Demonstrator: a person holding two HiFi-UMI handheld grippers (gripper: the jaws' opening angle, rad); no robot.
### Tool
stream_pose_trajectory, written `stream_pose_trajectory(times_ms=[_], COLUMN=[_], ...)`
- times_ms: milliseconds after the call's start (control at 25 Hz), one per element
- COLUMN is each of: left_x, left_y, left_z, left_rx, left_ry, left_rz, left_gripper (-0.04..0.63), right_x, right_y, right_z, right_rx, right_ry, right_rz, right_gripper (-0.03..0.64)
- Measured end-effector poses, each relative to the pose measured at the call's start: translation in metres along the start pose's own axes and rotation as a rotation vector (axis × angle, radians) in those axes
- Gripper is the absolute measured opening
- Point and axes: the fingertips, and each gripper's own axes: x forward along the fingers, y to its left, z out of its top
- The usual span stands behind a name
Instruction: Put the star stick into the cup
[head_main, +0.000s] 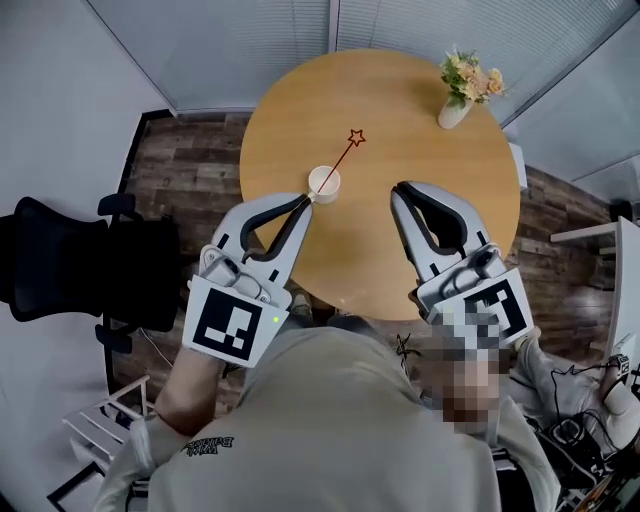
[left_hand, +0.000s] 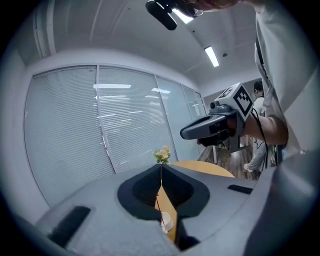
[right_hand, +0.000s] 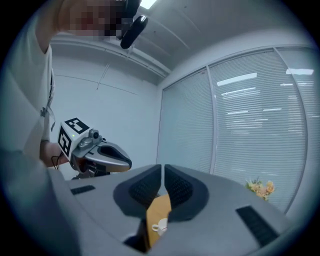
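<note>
**Star stick stands in the cup, both claws closed and holding nothing**

We see the thin red stick with an outlined star on top (head_main: 341, 158) already in the small white cup (head_main: 324, 183). It leans away from the person and to the right, with the star over bare wood. The cup stands on the round light-wood table (head_main: 400, 120), in its near-left part and well inside the rim, so there is open wood on every side of it.

The left gripper (head_main: 305, 198) has its jaws pressed together on nothing, with the tips just beside the cup's near-left side. We cannot tell if they touch it. The right gripper (head_main: 399, 189) is also clenched and empty, near the cup on its right, over the table.

A white vase with pale flowers (head_main: 463, 86) stands close to the far-right rim, well apart from the cup. A black office chair (head_main: 70, 255) is on the floor at the left.

The print on the person's shirt (head_main: 209, 445) is too small to read.
</note>
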Motion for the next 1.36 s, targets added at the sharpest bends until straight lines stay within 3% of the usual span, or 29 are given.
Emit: stream_pose_trajectory(times_ms=[240, 520, 1360], left_x=[-0.022, -0.03, -0.025], left_y=[-0.014, -0.021, -0.002], left_z=[0.004, -0.006, -0.001], left_rx=[0.012, -0.026, -0.071], left_ry=[0.003, 0.014, -0.035], left_rz=[-0.014, -0.011, 0.017], left_gripper=[0.023, 0.023, 0.023], right_x=[-0.011, -0.006, 0.012], right_y=[0.026, 0.049, 0.042], right_z=[0.011, 0.004, -0.025], right_rx=[0.029, 0.031, 0.062], right_ry=[-0.028, -0.004, 0.061], right_rz=[0.054, 0.132, 0.116], right_gripper=[0.041, 0.041, 0.04])
